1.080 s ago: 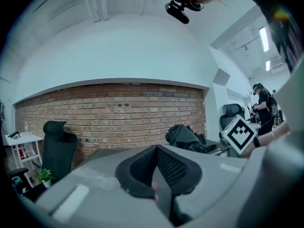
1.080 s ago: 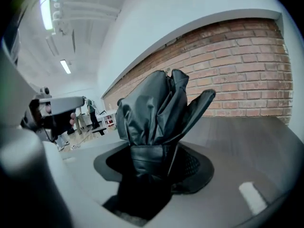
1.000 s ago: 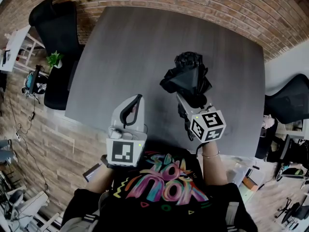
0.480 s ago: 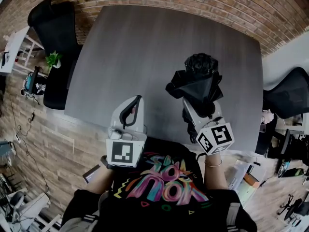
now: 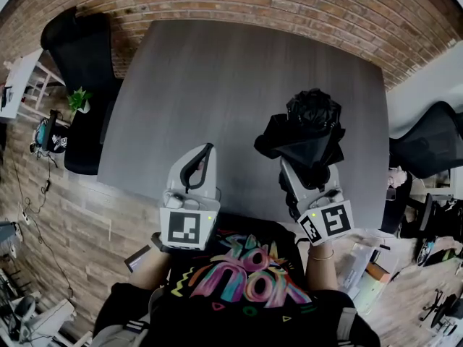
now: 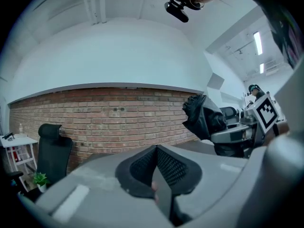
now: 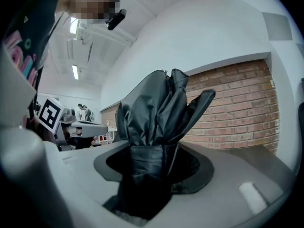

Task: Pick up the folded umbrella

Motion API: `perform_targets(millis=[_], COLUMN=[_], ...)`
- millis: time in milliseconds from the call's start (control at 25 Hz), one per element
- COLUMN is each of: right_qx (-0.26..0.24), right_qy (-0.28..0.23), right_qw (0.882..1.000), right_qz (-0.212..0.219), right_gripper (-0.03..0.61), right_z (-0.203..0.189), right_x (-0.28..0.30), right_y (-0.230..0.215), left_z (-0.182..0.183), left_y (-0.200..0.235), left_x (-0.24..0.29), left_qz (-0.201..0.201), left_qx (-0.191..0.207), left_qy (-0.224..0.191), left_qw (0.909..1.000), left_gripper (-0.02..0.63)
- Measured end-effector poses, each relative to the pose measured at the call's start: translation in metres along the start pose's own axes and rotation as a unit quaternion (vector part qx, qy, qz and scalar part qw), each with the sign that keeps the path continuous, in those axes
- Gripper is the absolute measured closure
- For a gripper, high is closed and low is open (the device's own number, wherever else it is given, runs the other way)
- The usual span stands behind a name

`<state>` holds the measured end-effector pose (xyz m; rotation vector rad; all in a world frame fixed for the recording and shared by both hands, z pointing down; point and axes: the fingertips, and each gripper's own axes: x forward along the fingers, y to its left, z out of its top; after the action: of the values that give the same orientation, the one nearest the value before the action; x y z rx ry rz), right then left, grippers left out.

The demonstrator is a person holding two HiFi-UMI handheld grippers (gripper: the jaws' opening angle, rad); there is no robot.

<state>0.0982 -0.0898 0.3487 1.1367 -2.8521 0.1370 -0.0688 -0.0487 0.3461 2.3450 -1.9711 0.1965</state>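
The folded umbrella (image 5: pixel 307 125) is black, with crumpled fabric bunched at its far end. My right gripper (image 5: pixel 308 166) is shut on its lower part and holds it up off the dark grey table (image 5: pixel 210 78), pointing away from me. In the right gripper view the umbrella (image 7: pixel 152 113) rises from between the jaws of the right gripper (image 7: pixel 151 163) and hides the pads. My left gripper (image 5: pixel 207 147) hovers at the table's near edge, jaws shut with nothing in them. In the left gripper view the left gripper (image 6: pixel 156 150) has its pads together, and the umbrella (image 6: pixel 204 118) shows at the right.
A brick wall (image 5: pixel 289 6) runs behind the table. A black office chair (image 5: pixel 79 38) stands at the far left with a small potted plant (image 5: pixel 78 98) by it. Another black chair (image 5: pixel 427 147) stands to the right. Clutter lies on the floor at the lower right.
My right gripper has carried the umbrella upward and to the right in the head view. The left gripper has stayed where it was.
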Motion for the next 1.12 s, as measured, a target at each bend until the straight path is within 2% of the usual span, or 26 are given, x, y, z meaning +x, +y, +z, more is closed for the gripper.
perform_targets(millis=[560, 1120], right_qx=[-0.038, -0.042], right_qy=[-0.030, -0.013], right_qw=[0.997, 0.997], right_qz=[-0.054, -0.059], right_gripper=[0.337, 0.337], right_z=[0.029, 0.023], right_x=[-0.025, -0.013], right_y=[-0.007, -0.012], left_z=[0.010, 0.006], left_y=[0.008, 0.026], left_x=[0.018, 0.029], left_qz=[-0.026, -0.023], left_qx=[0.004, -0.003], left_qy=[-0.002, 0.003], left_qw=[0.9996, 0.9997], left_gripper=[0.612, 0.612])
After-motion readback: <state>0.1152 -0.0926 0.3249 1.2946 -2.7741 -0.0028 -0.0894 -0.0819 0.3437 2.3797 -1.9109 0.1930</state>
